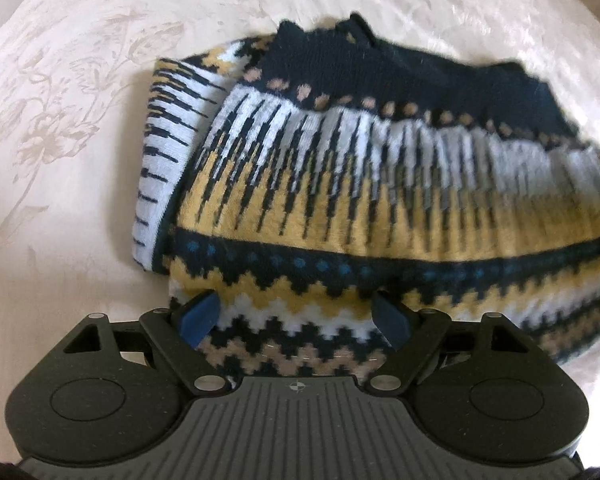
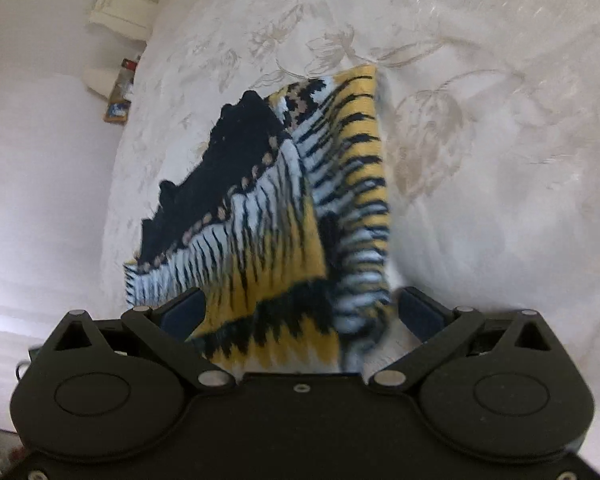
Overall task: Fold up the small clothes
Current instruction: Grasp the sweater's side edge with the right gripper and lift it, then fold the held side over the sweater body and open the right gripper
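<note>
one knit sweater (image 1: 340, 184) on bed (image 1: 80, 120), soft, floppy, light, prob sags. left gripper (image 1: 296, 320) and right gripper (image 2: 300, 316) both wide open, straddling hem, no pinch. grab edge corners, not bulky middle.

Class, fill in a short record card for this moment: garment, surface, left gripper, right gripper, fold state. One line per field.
garment: patterned knit sweater, navy, yellow and white
surface: pale floral bedspread
left gripper: fingers spread wide, the sweater's zigzag hem lying between them
right gripper: fingers spread, sweater fabric lying between them
fold state: one sleeve tucked along the body; picture blurred, so finer detail is unclear
</note>
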Demonstrator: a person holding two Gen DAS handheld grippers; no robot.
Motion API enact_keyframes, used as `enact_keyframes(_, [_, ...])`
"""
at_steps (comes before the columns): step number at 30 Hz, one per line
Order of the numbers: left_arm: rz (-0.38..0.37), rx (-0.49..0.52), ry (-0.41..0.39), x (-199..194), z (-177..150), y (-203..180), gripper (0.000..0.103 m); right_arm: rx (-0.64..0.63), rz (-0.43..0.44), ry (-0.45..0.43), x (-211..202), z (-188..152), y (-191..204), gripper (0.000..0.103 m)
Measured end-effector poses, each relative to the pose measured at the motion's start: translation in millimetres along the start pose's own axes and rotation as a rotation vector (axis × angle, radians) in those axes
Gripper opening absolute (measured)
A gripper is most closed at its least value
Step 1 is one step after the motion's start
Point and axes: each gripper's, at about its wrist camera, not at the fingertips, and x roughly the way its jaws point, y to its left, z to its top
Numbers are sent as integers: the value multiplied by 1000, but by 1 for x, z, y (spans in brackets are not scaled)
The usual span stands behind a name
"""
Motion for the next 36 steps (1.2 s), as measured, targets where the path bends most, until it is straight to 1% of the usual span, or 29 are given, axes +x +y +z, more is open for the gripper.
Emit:
enact_keyframes(3, [-29,-36,-6,-15,6,-7,82,25,18,2,8,3,-1,103])
enact_keyframes(6, [-27,-26,-29,-23,21,-23,82,40,27,0,11,4,-2,103])
enact_keyframes(8, [-25,-12,-31,-22,34,-36,82,40,24,-1,11,3,-2,103])
enact_keyframes(11, [-24,9,-29,-15,54,-53,82,13,12,13,14,3,2,103])
enact_keyframes(16, [1,35,-24,5,75,-80,82,-5,8,15,16,3,4,103])
enact_keyframes(20, [11,42,-6,20,84,-91,83,-9,10,13,15,2,4,103])
enact_keyframes(26, [39,63,46,50,93,-98,84,-8,14,14,15,2,3,103])
enact_keyframes(30, [44,71,62,61,95,-100,93,-4,22,15,15,3,1,103])
enact_keyframes(32, [42,73,70,69,100,-106,96,-2,27,16,16,3,1,103])
enact_keyframes(34, [44,79,79,75,103,-110,102,0,34,20,17,5,0,103])
enact_keyframes(36, [53,85,85,80,103,-112,103,3,43,27,18,7,-2,103])
